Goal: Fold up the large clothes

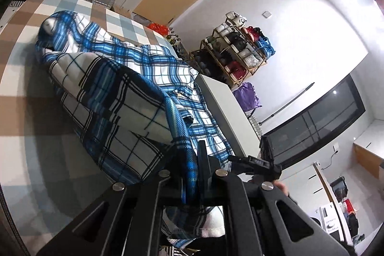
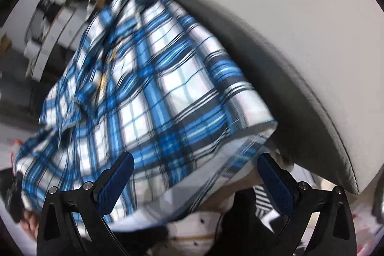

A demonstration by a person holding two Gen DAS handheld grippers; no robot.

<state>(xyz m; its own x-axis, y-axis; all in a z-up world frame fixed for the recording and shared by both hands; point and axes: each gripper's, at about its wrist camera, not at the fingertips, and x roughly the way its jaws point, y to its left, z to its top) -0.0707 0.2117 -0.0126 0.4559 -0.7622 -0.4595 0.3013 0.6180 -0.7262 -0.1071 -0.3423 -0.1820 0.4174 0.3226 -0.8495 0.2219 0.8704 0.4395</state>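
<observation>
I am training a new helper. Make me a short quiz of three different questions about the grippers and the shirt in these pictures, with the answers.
1. True or false: the left gripper is shut on the plaid shirt.
2. The right gripper is: A) open, B) shut on the shirt, C) out of view.
3. Fill in: the shirt lies on a checked ____.

Key: 1 true; 2 A; 3 cloth. In the right wrist view the shirt hangs in front of the open jaws beside a grey panel.
</observation>
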